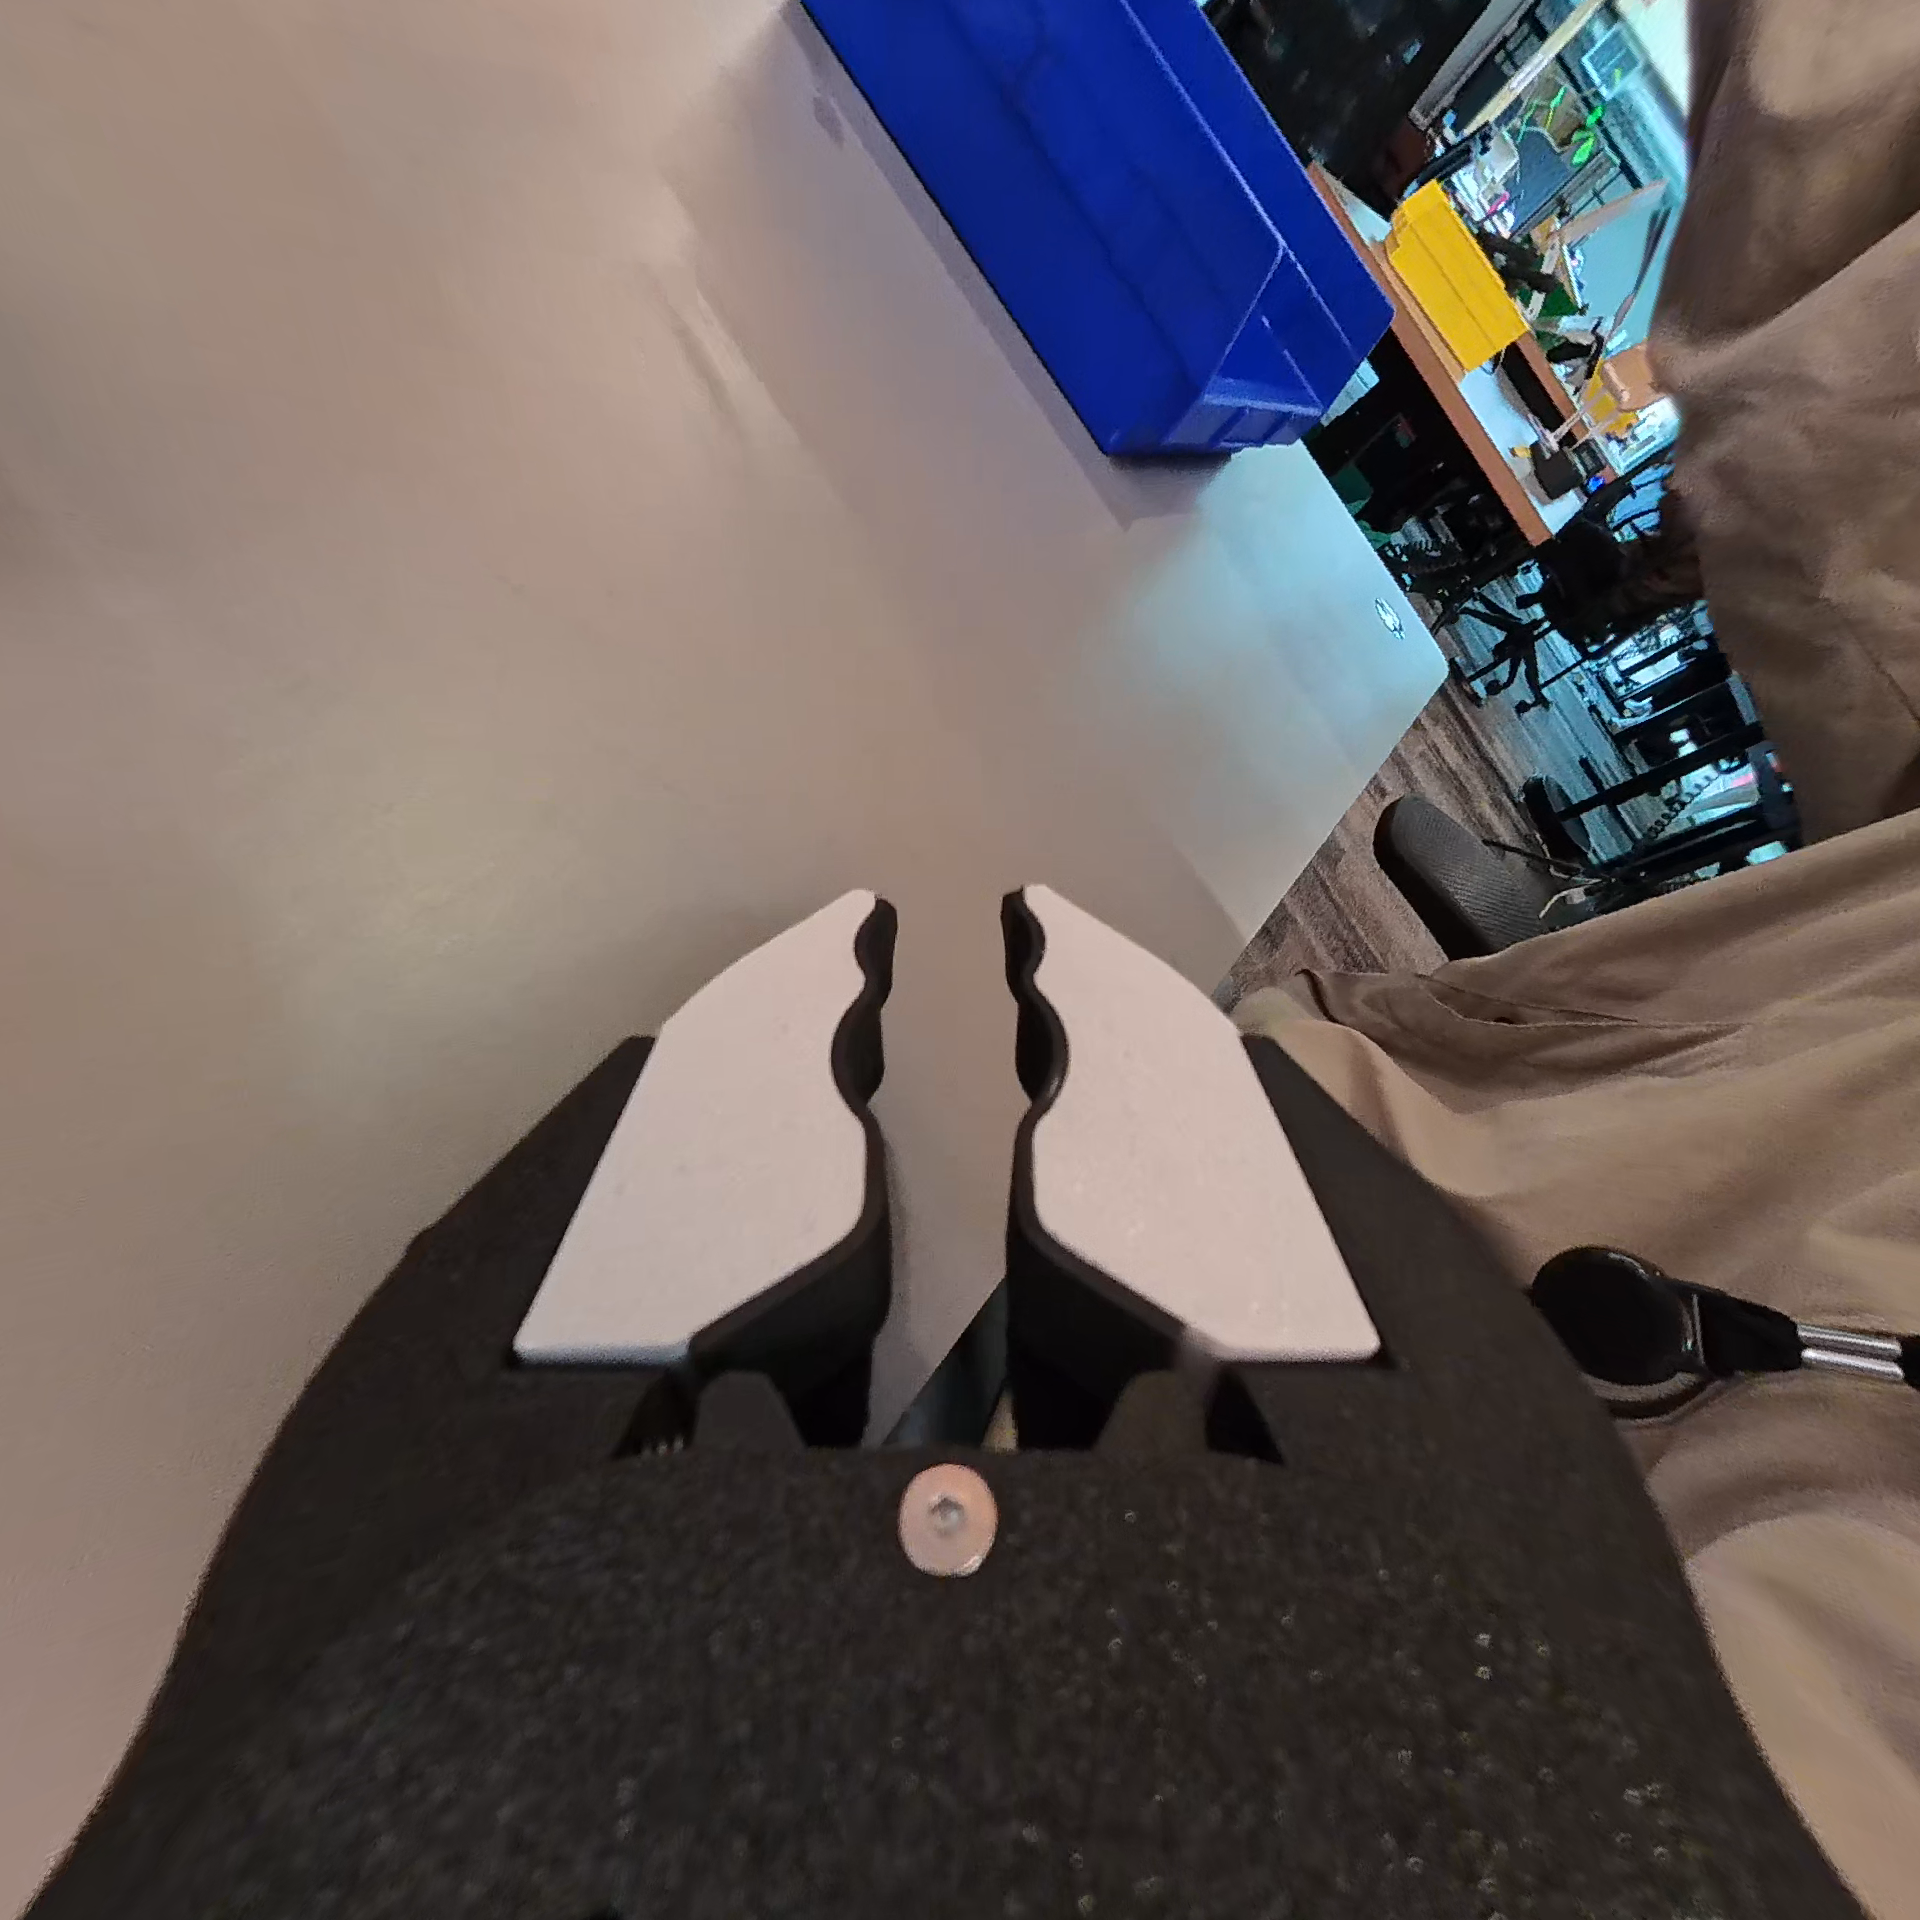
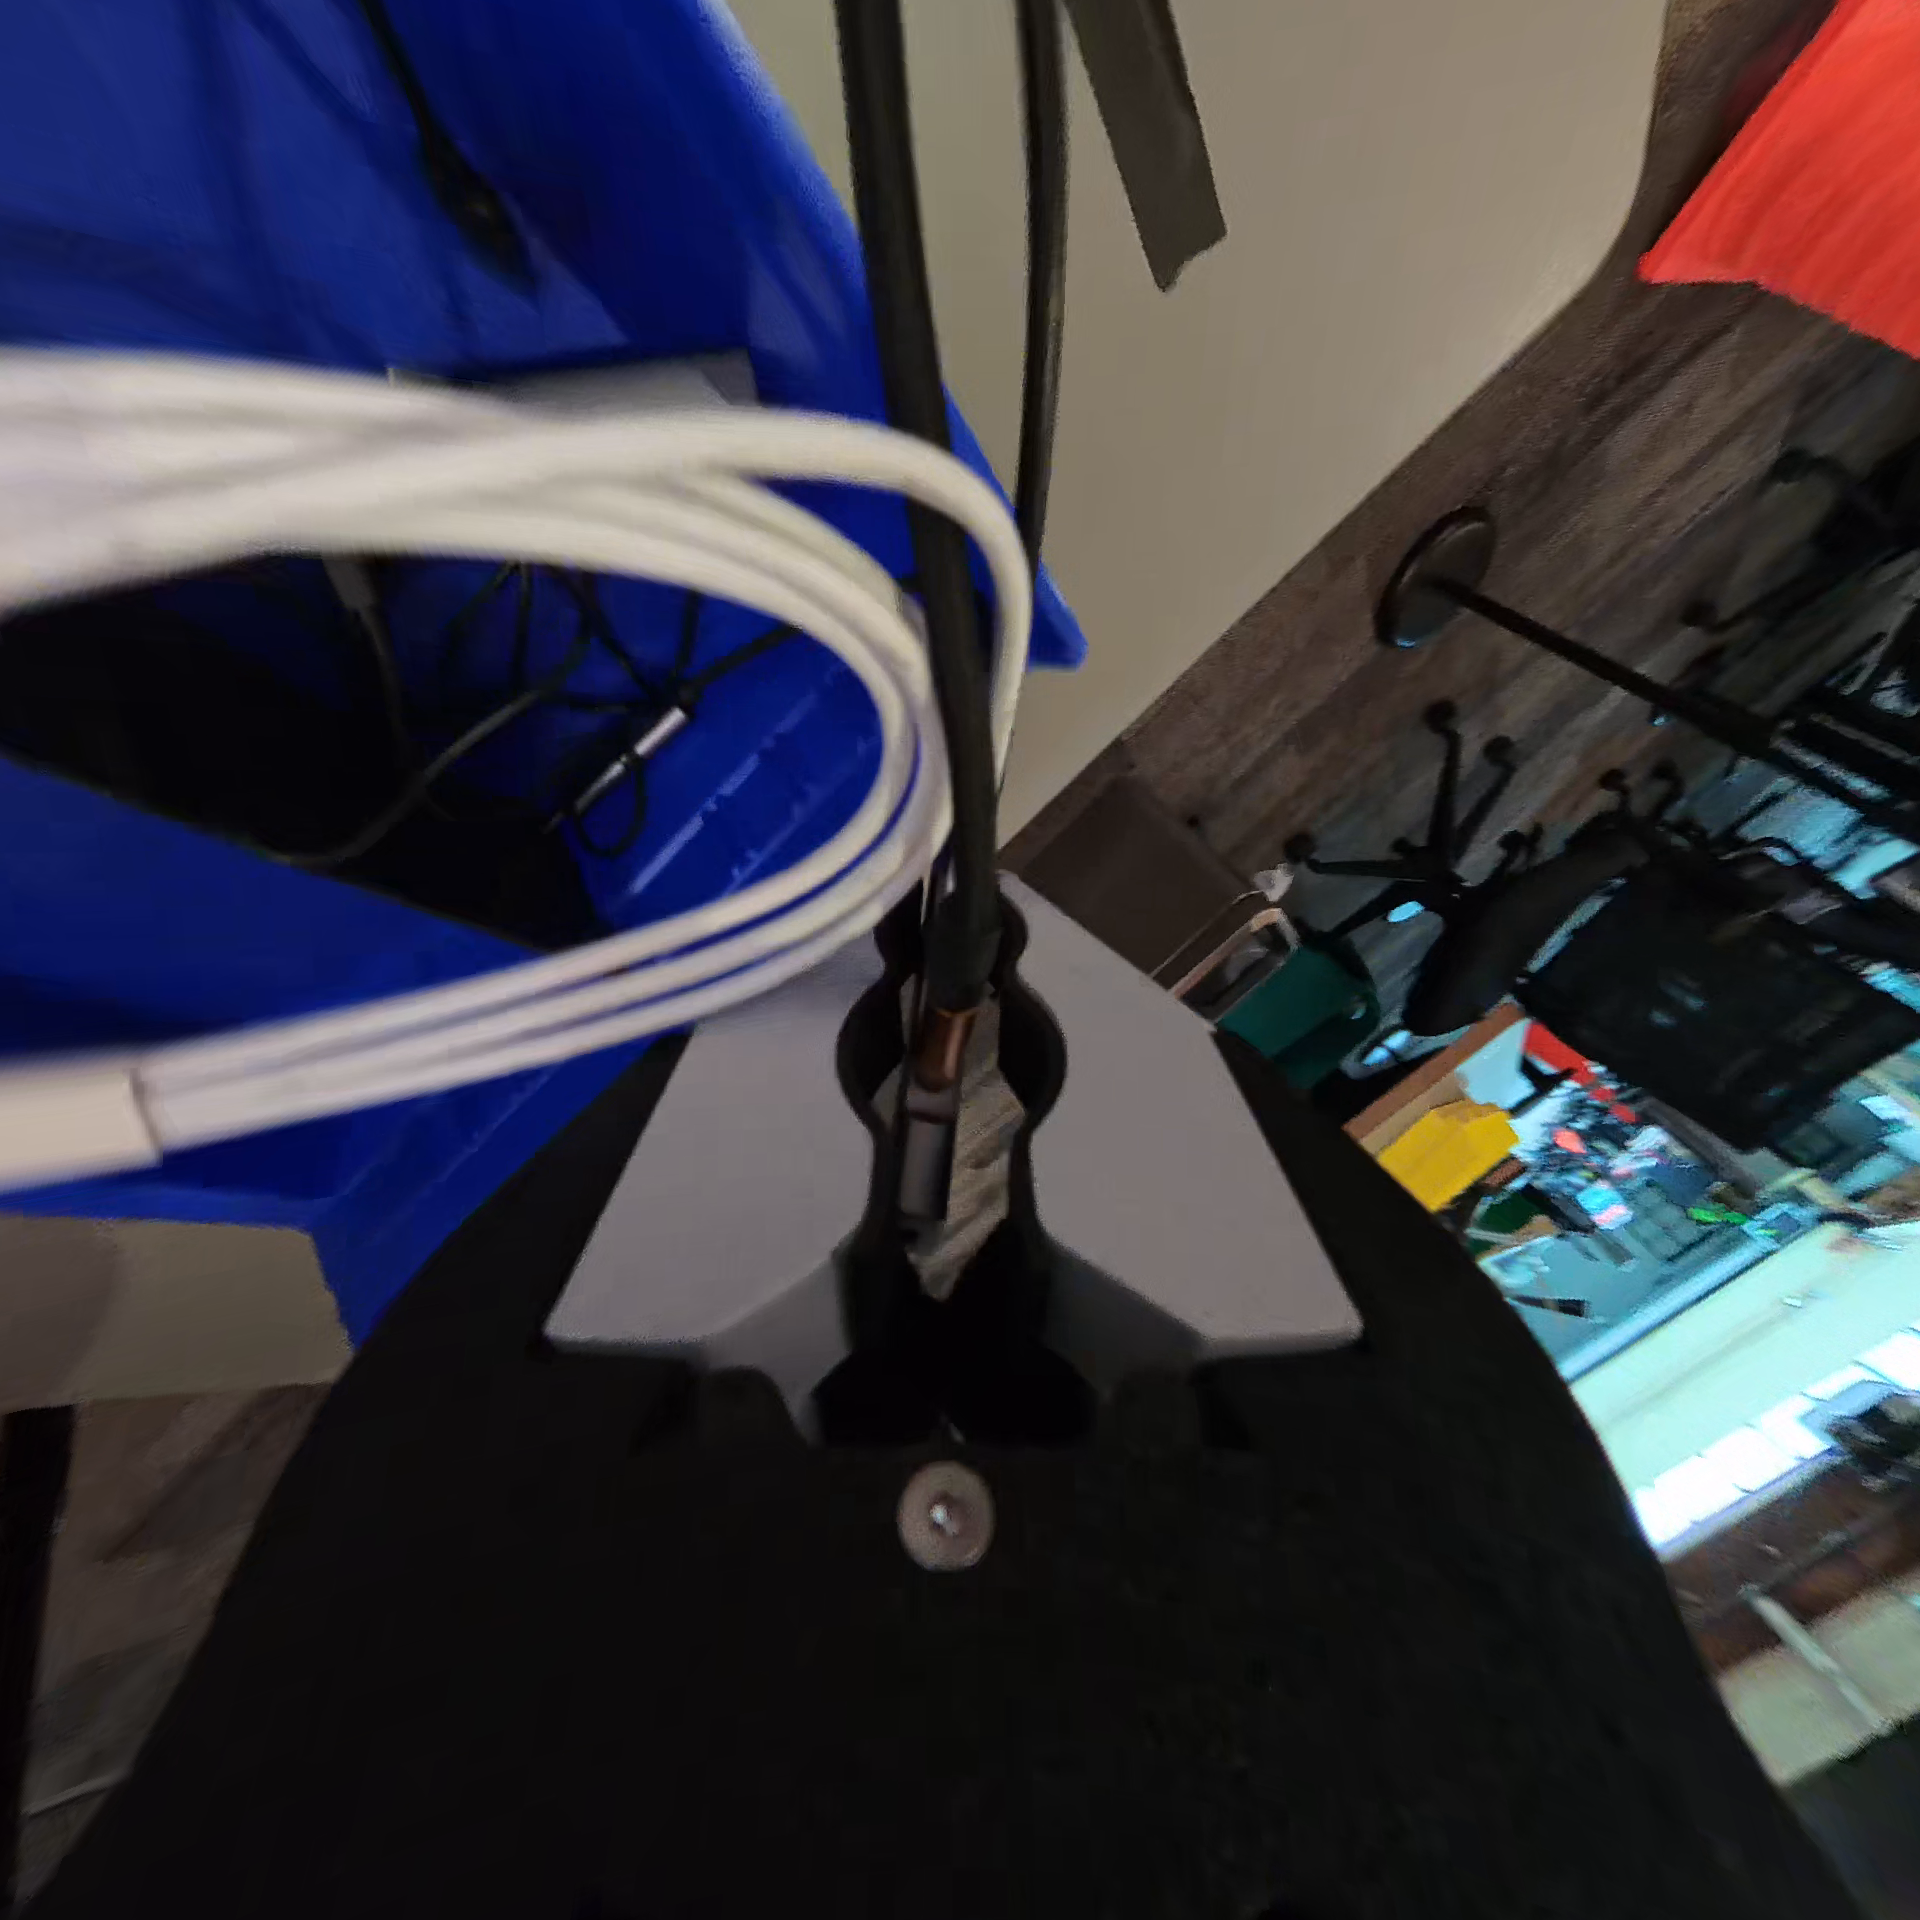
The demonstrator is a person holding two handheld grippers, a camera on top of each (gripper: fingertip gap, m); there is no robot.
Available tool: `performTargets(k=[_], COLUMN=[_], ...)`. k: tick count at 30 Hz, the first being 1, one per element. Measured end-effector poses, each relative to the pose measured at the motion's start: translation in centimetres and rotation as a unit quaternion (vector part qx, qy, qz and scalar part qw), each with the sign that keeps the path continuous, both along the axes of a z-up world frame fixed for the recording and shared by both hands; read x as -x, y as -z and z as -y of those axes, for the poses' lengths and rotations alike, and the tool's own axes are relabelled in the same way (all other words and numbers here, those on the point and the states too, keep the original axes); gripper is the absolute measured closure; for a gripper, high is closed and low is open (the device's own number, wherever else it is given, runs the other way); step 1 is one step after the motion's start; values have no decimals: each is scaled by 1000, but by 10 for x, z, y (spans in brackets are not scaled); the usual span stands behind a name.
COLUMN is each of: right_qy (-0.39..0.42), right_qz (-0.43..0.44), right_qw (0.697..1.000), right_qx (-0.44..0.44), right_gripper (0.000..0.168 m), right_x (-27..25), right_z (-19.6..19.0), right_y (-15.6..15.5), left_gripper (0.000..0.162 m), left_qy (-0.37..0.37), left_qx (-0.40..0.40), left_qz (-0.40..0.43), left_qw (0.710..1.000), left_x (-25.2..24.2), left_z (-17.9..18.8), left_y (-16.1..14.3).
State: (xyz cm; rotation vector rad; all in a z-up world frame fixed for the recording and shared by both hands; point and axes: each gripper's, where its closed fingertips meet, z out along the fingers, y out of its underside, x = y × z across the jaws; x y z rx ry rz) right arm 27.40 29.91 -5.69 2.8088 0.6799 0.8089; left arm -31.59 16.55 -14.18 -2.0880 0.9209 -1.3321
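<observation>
My left gripper (image 1: 948, 914) is open by a narrow gap and empty, above the bare white table (image 1: 468, 520). A blue plastic bin (image 1: 1122, 229) stands farther along the table. My right gripper (image 2: 951, 935) is shut on a black cable (image 2: 914, 416) near its metal plug (image 2: 925, 1143), which lies between the jaws. A coil of white cable (image 2: 520, 488) hangs looped over the black cable. Both are held close to the blue bin (image 2: 260, 208), which holds more thin black cables (image 2: 582, 748).
A person's tan clothing (image 1: 1714, 1091) fills the right of the left wrist view, with a black cord end (image 1: 1621, 1320) on it. The table edge (image 1: 1340, 810) drops to a wood-pattern floor (image 2: 1455, 468) with office chairs. A red thing (image 2: 1818, 177) is at the upper right. About 60 centimeters separates my left fingertips from my right.
</observation>
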Motion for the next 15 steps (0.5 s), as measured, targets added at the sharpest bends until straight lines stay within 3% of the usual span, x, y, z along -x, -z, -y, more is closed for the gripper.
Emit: performTargets(k=[4,7,9,15], right_qy=[-60,-32,-51,-4], right_qz=[64,-27,-28,-138], right_qw=[996,995,992,990], right_qx=[35,88,110,24], right_gripper=[158,159,158,155], right_x=[17,59,62,68], right_z=[-18,-3,-1,-14], right_y=[21,65,84,108], left_gripper=[142,142,142,142], left_qy=[2,0,-2,-3], left_qx=[-8,-5,-2,4], left_qz=[-9,-6,-3,1], left_qw=[1000,1000,1000,1000], left_x=[0,2,4,5], left_z=[0,-1,-2,-2], left_y=[2,1,1,0])
